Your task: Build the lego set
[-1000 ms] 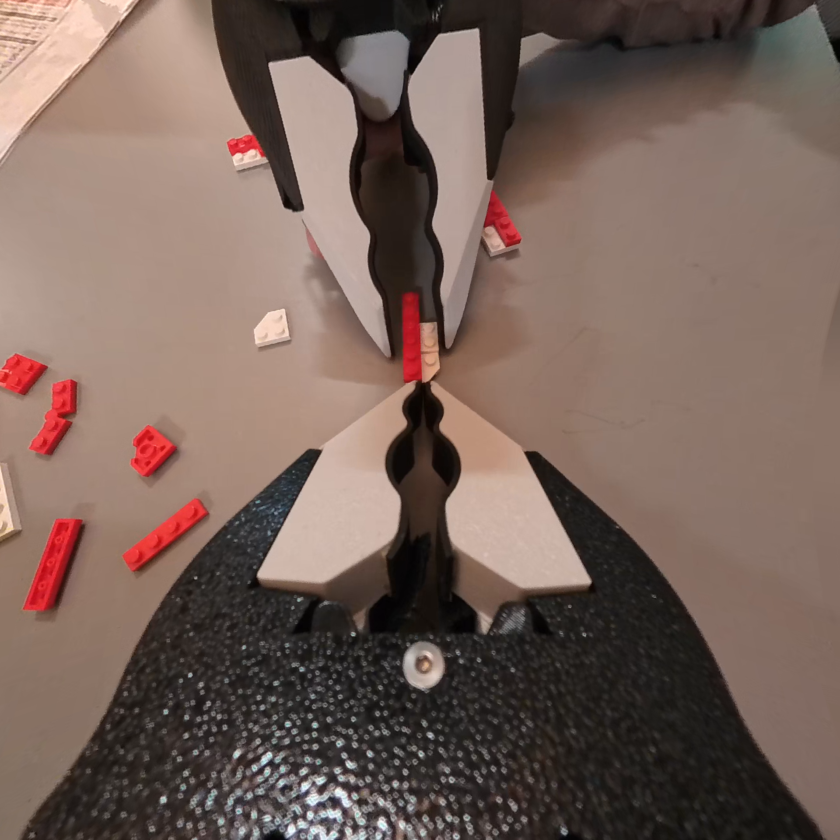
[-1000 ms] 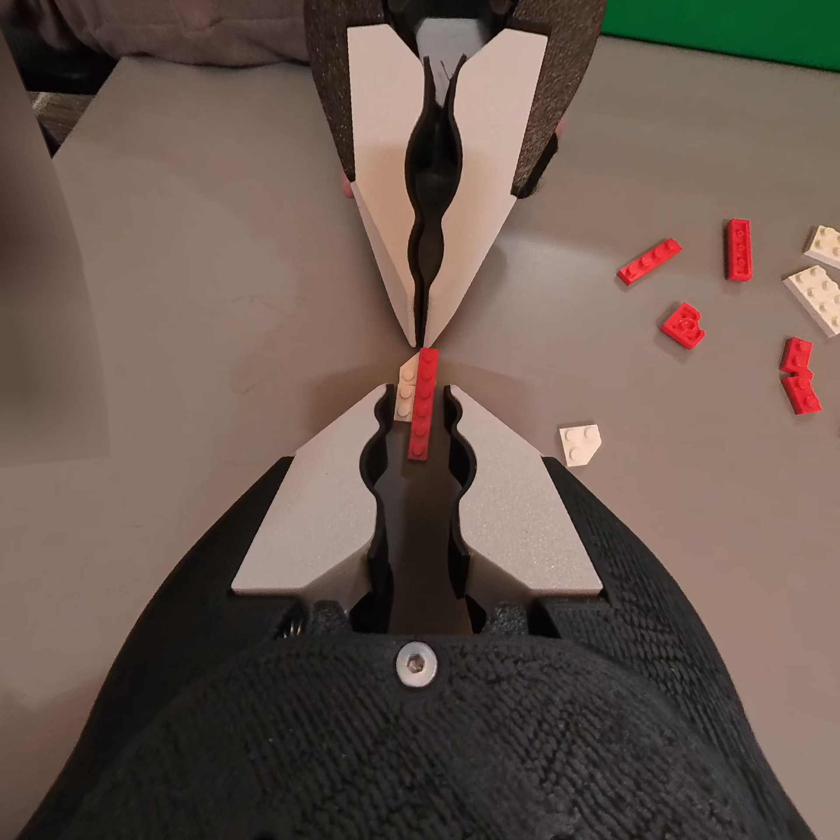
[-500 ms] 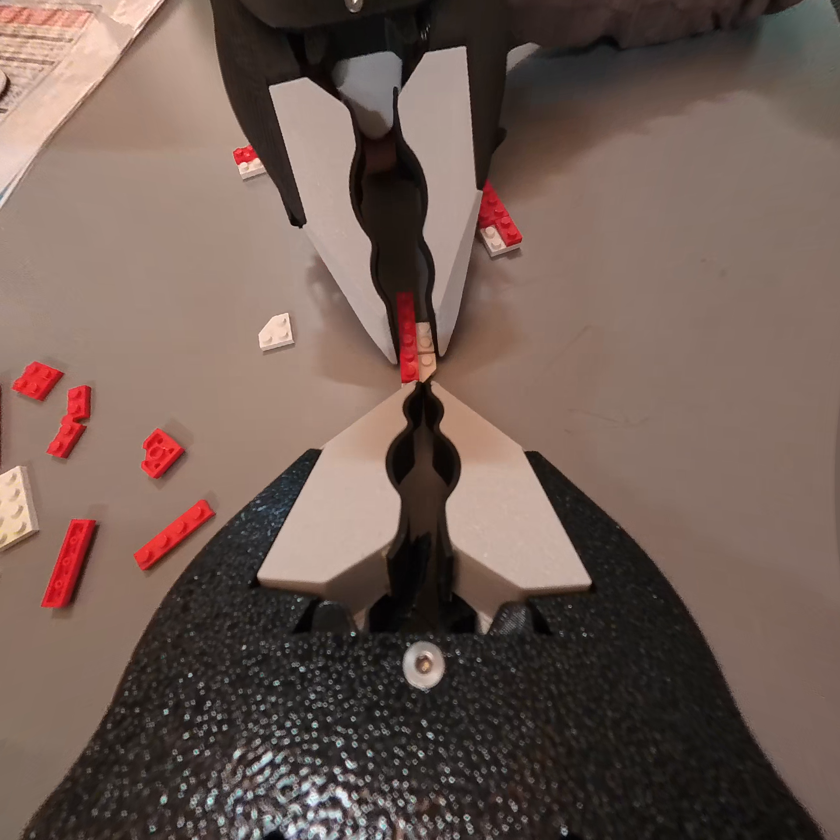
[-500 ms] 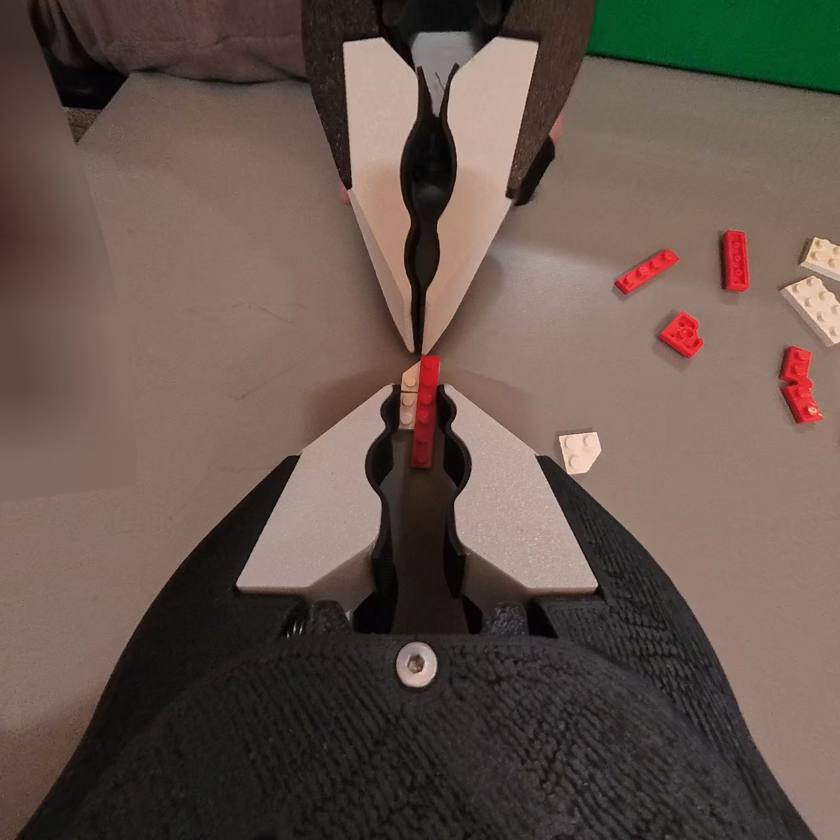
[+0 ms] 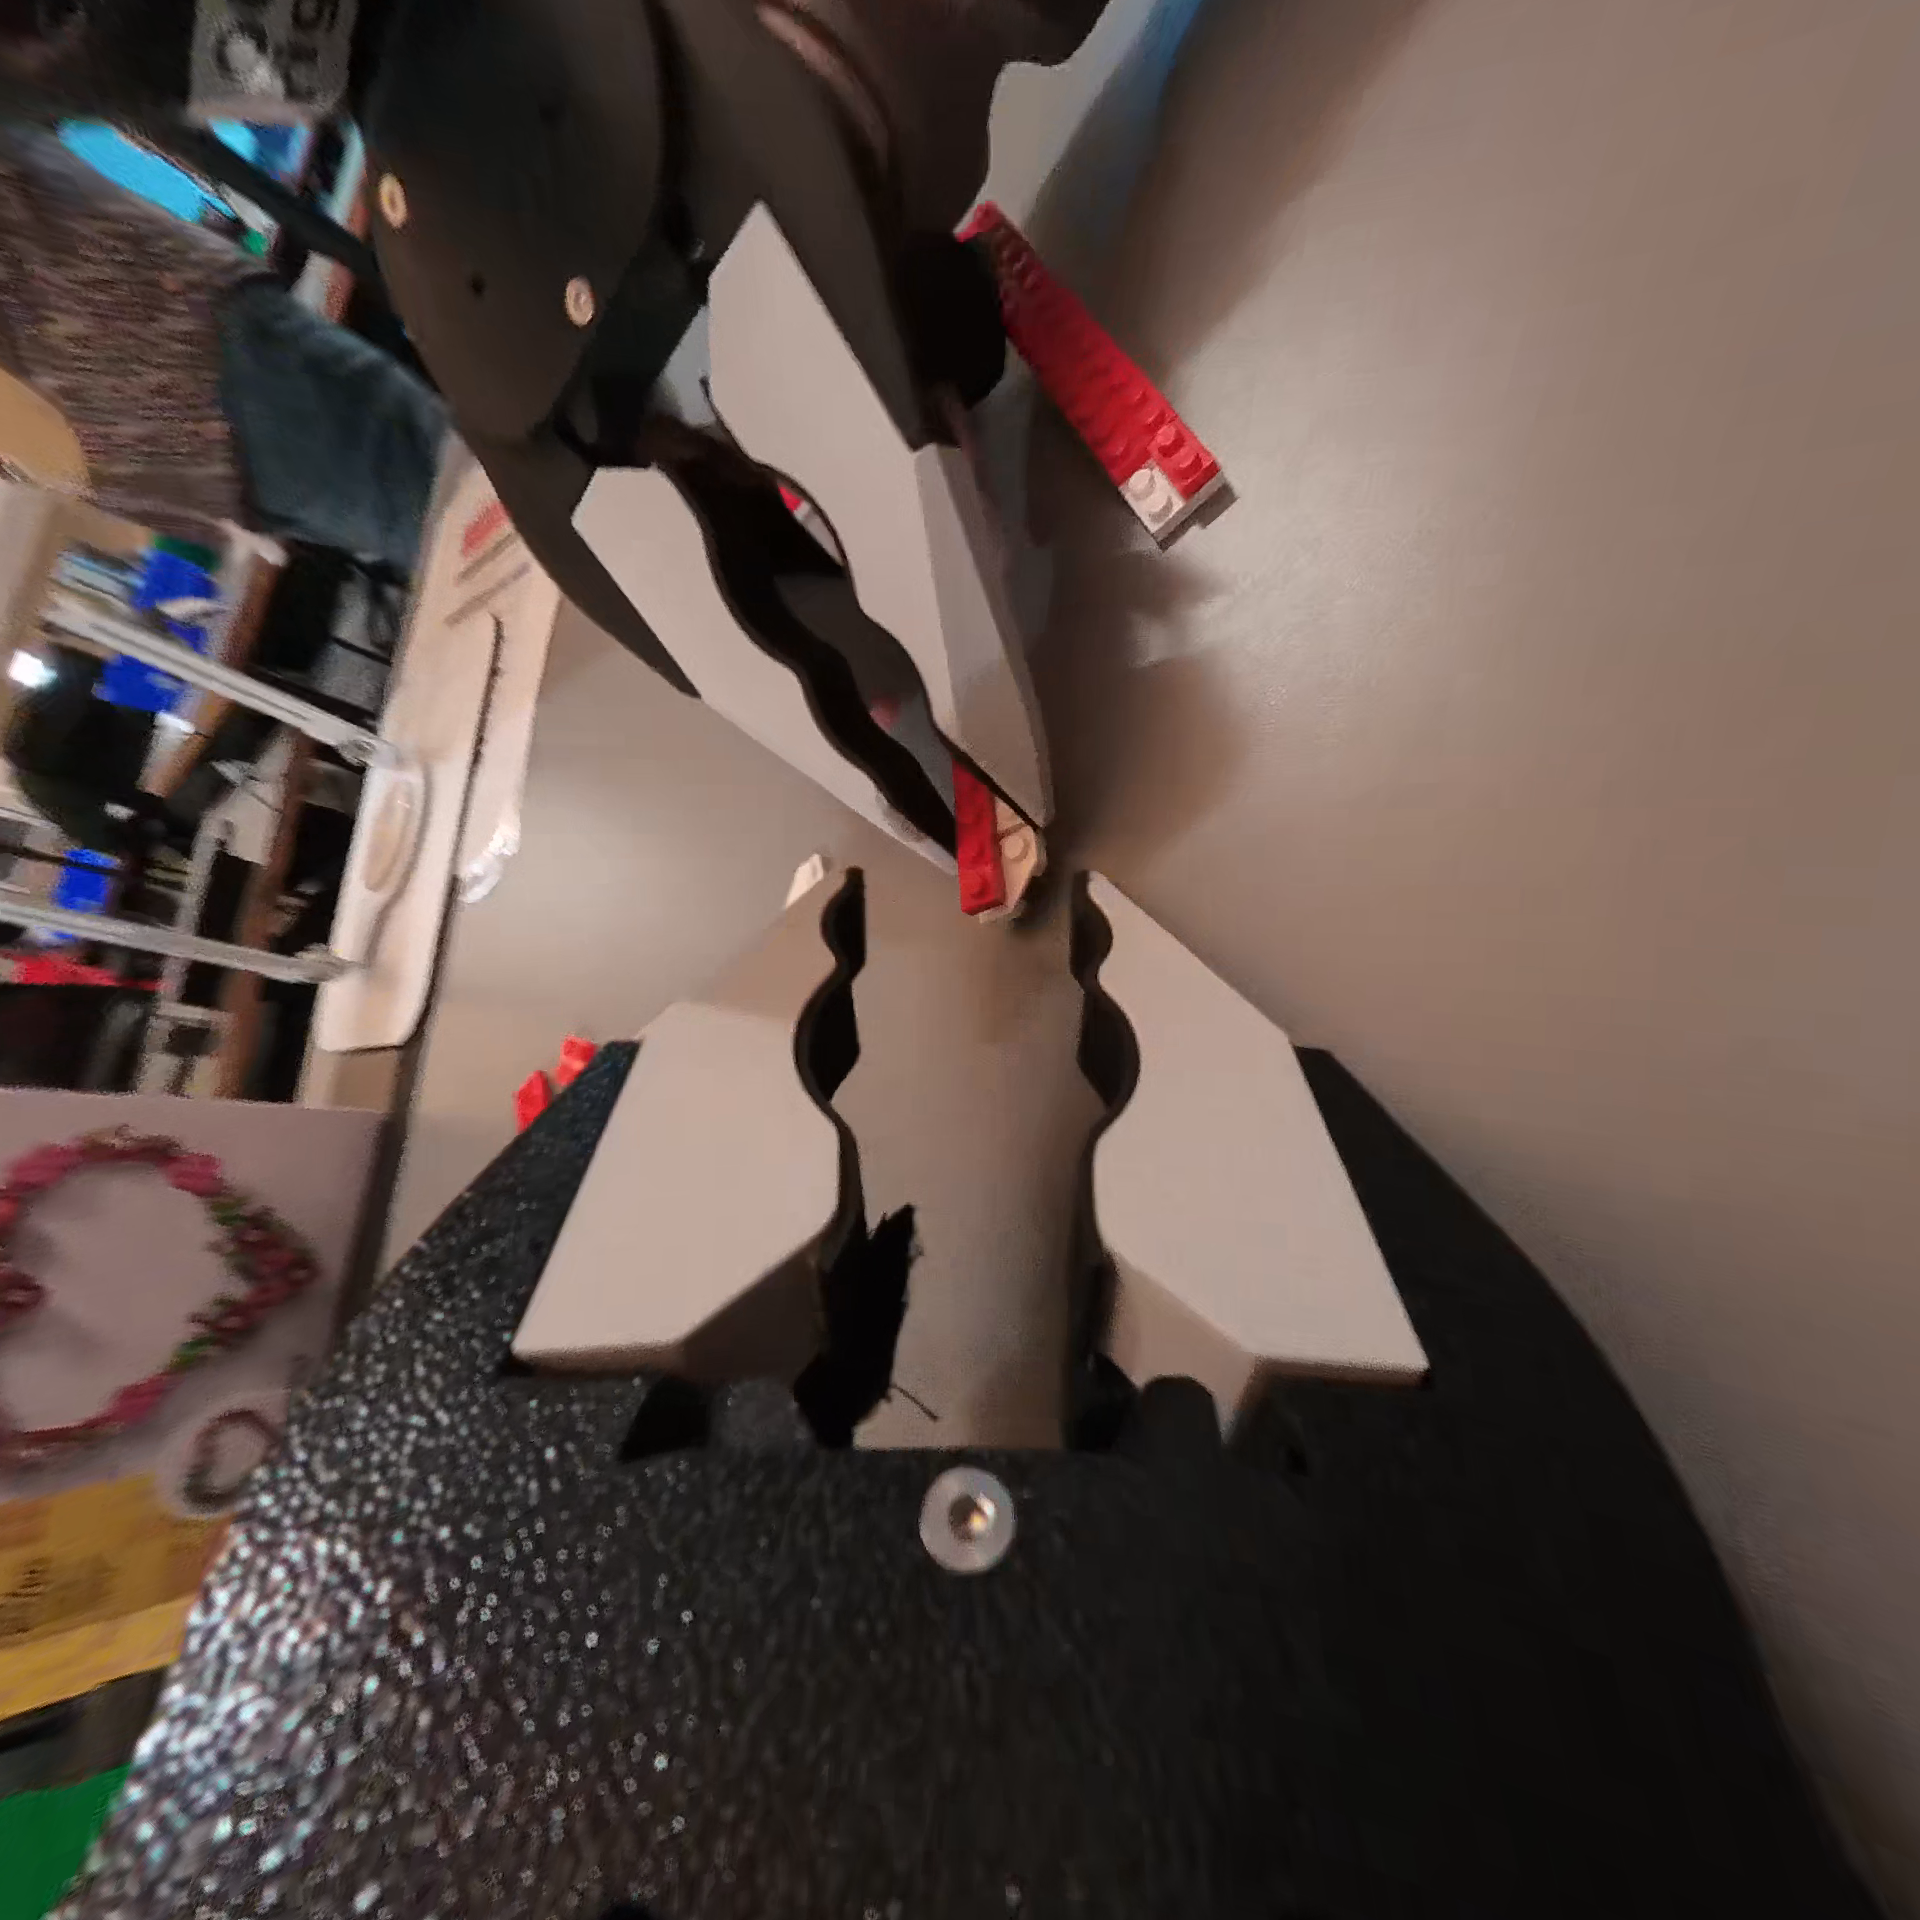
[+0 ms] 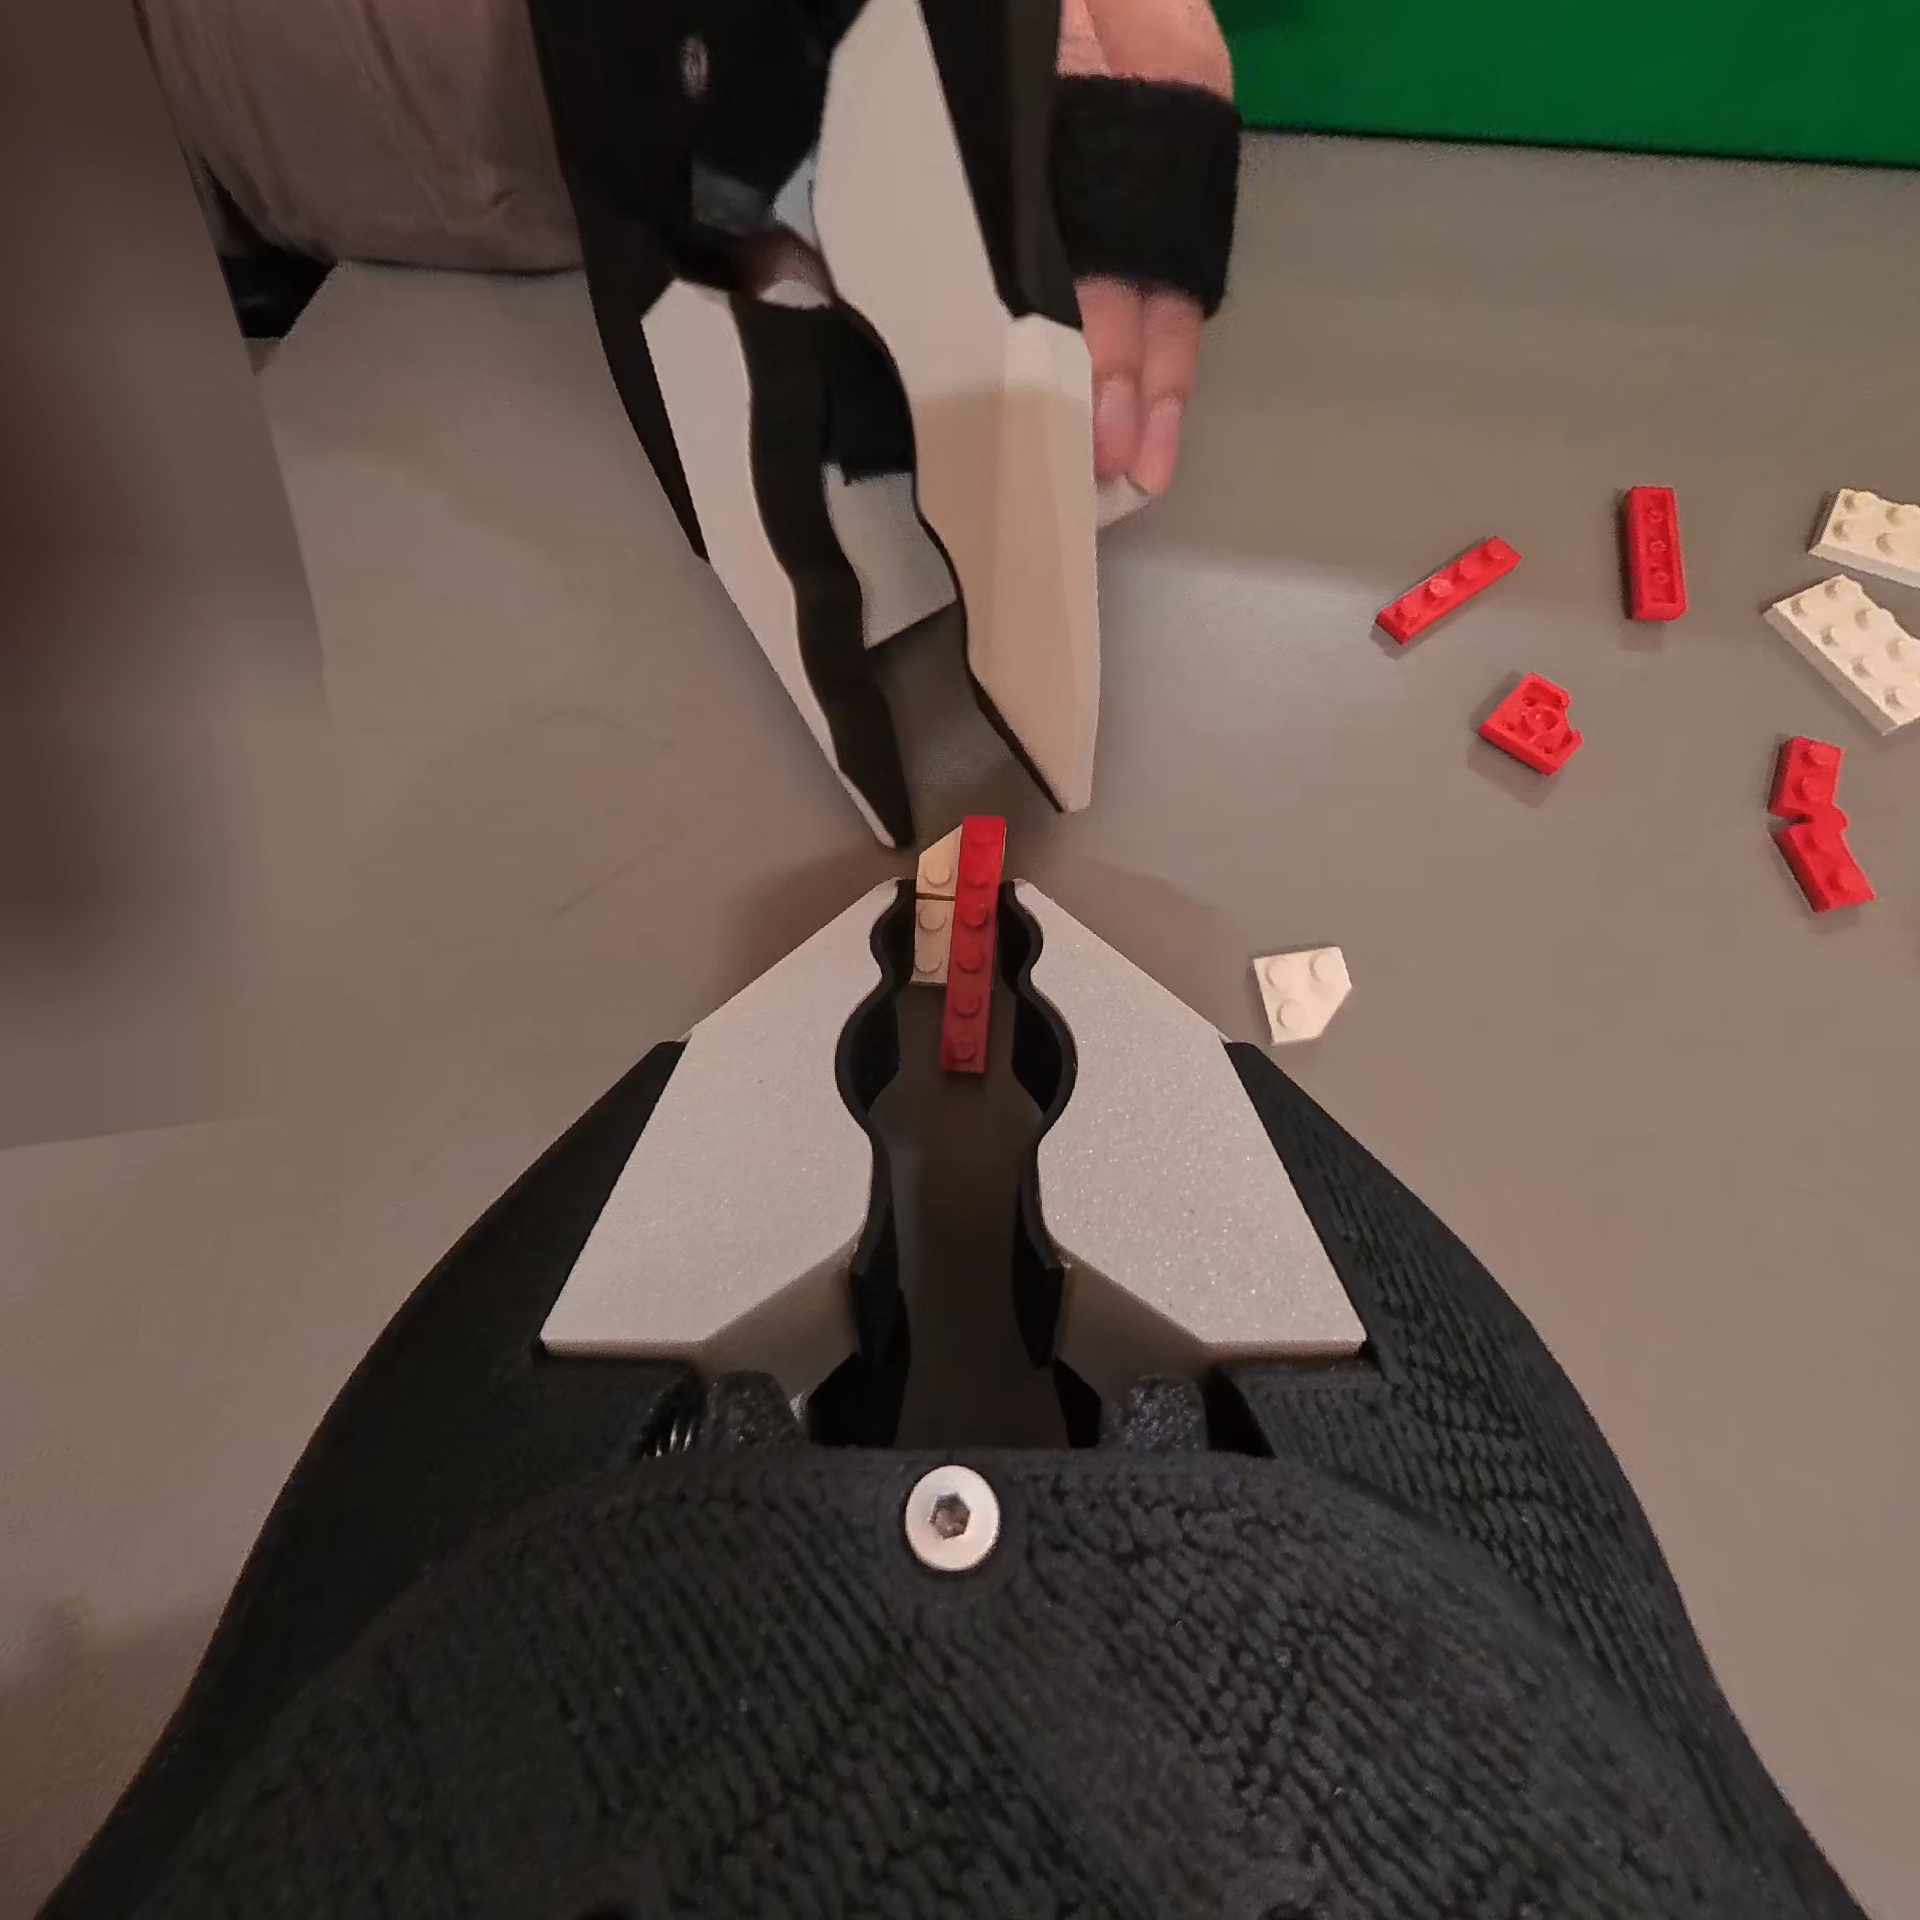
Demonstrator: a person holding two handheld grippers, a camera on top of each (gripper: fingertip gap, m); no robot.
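On the grey counter [image 6: 1455,1195], the right gripper [image 6: 956,894] has its jaws closed onto the small red-and-white plastic lego strip [image 6: 964,940], while the left gripper [image 5: 966,894], jaws wide apart and empty, sits just beyond the strip's end.

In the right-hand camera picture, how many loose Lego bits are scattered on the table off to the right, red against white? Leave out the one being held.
Red pieces: 5
White pieces: 3
Total: 8
Not counted: the red-and-white strip between the fingers of the right gripper.
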